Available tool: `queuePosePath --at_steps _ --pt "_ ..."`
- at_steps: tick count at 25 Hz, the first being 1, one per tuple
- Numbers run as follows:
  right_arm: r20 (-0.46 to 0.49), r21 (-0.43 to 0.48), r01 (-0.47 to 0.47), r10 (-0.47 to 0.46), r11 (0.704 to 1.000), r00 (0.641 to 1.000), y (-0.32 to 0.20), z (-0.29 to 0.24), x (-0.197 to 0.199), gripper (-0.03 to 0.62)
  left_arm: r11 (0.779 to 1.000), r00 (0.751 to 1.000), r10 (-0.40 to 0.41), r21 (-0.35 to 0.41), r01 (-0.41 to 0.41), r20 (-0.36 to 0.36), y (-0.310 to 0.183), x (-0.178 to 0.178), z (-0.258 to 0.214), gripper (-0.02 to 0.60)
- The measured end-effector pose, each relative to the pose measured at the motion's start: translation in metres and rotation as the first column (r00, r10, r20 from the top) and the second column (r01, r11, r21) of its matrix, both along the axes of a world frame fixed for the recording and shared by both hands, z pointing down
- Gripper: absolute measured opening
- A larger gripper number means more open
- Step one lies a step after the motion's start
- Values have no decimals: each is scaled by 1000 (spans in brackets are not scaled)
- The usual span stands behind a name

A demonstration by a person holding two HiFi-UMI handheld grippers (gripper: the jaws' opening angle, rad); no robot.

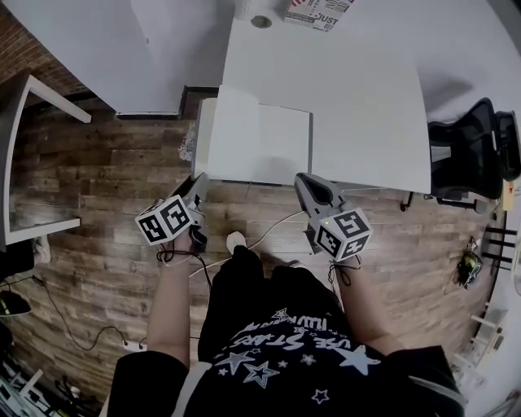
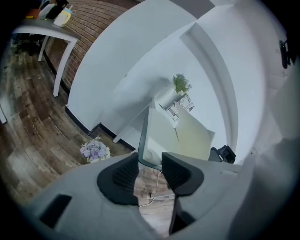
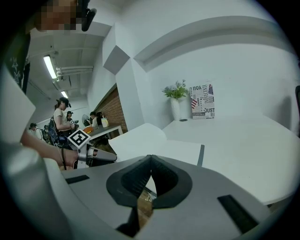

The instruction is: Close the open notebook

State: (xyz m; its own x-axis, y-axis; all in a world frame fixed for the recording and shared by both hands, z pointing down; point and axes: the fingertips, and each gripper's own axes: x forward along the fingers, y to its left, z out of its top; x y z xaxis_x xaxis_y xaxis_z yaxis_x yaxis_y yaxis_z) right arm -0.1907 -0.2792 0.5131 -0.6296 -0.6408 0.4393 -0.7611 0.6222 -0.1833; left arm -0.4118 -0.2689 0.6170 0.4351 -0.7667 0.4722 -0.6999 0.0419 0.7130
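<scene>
Notebook (image 1: 259, 138): open, blank white pages, dark cover edge. Lies at table (image 1: 366, 106) near-left corner; left page arched up, right page flat.

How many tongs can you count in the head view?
2: the left tongs by the notebook's near left corner, the right tongs by its near right corner; none appears hidden.

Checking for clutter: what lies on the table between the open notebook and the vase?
Bare white tabletop only, from notebook to vase; the head view shows it.
</scene>
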Motion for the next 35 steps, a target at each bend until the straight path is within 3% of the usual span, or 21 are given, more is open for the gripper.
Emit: queuePosePath --at_steps 3,7,13,18,21,26,35 --pt "2 6 -3 3 1000 1000 1 -1 1 2 1000 999 -6 8 5 50 1 -4 -4 103" --pt "13 15 0 0 1000 1000 2 -5 0 2 1000 996 -15 25 13 86 1 -5 -13 61" --pt "30 32 17 -18 999 999 3 -14 0 2 997 990 -33 75 22 136 -1 -2 -38 48" --pt "42 54 21 -23 998 999 4 -22 12 2 989 970 -25 148 -12 243 0 9 -67 46" --pt "52 64 24 -27 998 998 5 -25 22 2 979 945 -15 196 -53 328 1 22 -87 46" --pt "67 83 26 -32 996 997 3 -33 41 2 962 880 -1 240 -128 474 4 46 -113 46" --pt "96 92 33 -41 995 994 7 -42 79 2 938 774 0 269 -220 633 6 98 -142 46"
